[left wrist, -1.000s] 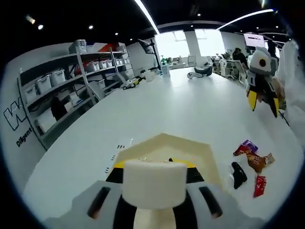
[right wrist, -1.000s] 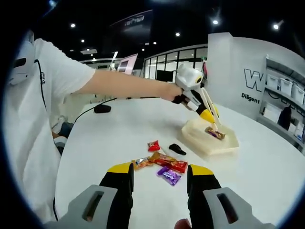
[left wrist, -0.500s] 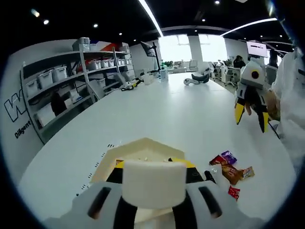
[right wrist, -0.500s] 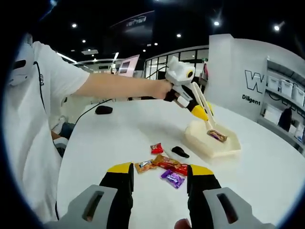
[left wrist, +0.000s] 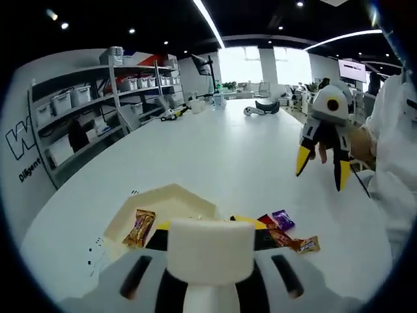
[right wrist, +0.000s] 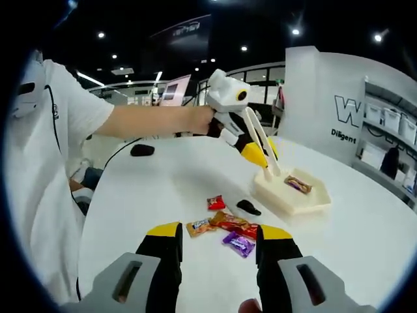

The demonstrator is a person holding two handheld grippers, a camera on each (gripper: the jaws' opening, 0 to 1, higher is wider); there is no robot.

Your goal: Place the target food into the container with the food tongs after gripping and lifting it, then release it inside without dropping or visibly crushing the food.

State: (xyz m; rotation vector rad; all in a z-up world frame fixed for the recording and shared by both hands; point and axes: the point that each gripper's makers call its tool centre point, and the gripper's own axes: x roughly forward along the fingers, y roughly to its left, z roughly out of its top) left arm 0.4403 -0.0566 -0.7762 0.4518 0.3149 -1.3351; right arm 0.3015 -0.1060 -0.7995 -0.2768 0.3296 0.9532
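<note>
Our left claw (right wrist: 260, 151) is clenched on the long white plastic food tongs (right wrist: 259, 147), whose tips hang just at the left near edge of the cream hexagonal tray (right wrist: 281, 199). We cannot tell from here whether anything sits between the tong tips; they look empty. In the left gripper view the tongs' blunt white end fills the gap between that claw's (left wrist: 210, 238) jaws.

One food item, a gold-and-brown wrapped candy (right wrist: 298, 184), lies inside the tray, apart from the tongs; in the left gripper view it (left wrist: 140, 228) lies against the left wall of the tray (left wrist: 174, 195).

The rest of the food is loose on the white bench (right wrist: 150, 195): a red packet (right wrist: 215, 203), an orange one (right wrist: 199, 227), a long red-brown one (right wrist: 234, 223) and a purple one (right wrist: 238, 243), with a small black object (right wrist: 249, 207) beside them.

Our right claw (right wrist: 220, 229) is released, jaws spread wide, holding nothing, near the cluster; in the left gripper view it (left wrist: 321, 171) hangs well above the bench.

We judge another pick comes next. The cluster lies left and nearer than the tray, so the tongs must swing that way. The long candy's axis runs left to right, so the tongs should close across it.
</note>
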